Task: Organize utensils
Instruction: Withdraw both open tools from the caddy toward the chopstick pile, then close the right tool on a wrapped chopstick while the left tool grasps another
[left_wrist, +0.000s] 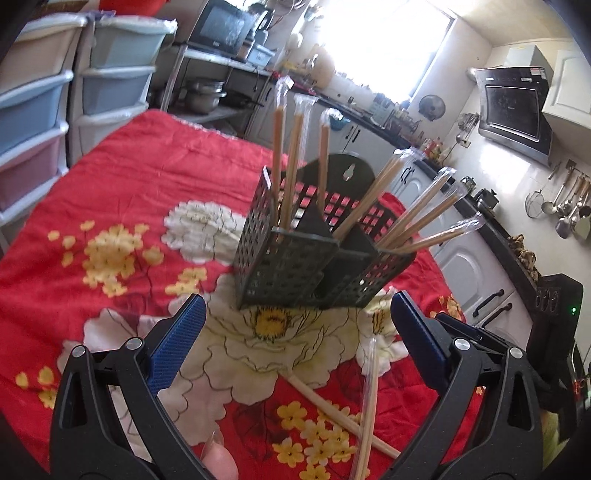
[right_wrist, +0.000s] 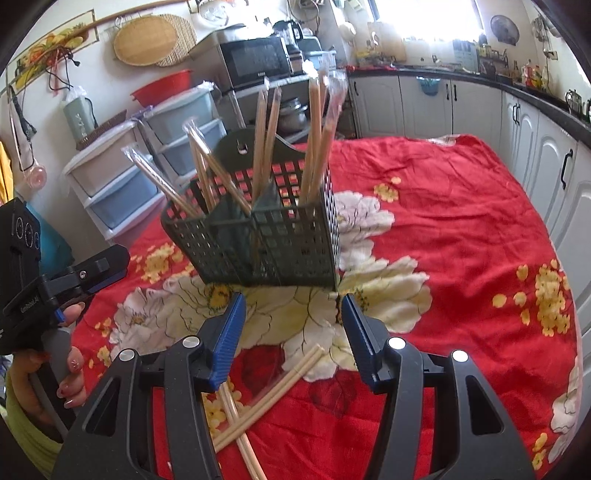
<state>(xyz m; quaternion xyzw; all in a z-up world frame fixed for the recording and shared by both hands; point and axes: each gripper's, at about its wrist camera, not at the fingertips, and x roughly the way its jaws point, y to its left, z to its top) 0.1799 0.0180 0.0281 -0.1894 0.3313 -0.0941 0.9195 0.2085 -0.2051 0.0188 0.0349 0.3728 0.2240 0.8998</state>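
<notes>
A dark perforated utensil caddy (left_wrist: 295, 269) (right_wrist: 266, 243) stands on the red flowered cloth, with several plastic-wrapped chopstick pairs (left_wrist: 291, 166) (right_wrist: 314, 140) sticking up from its compartments. Two more wrapped chopstick pairs (left_wrist: 369, 398) (right_wrist: 273, 395) lie crossed on the cloth in front of it. My left gripper (left_wrist: 295, 317) hangs open in front of the caddy, nothing between its blue pads. My right gripper (right_wrist: 291, 314) is open too and holds nothing; the loose chopsticks lie below and just left of it. The left gripper (right_wrist: 92, 273) also shows at the left edge of the right wrist view.
The table with the red flowered cloth (right_wrist: 461, 258) fills both views. Plastic drawer towers (left_wrist: 40, 110) (right_wrist: 122, 184) stand beside it. White kitchen cabinets (right_wrist: 535, 147) and a dark counter run along the far side. A person's hand (right_wrist: 70, 369) grips the left tool's handle.
</notes>
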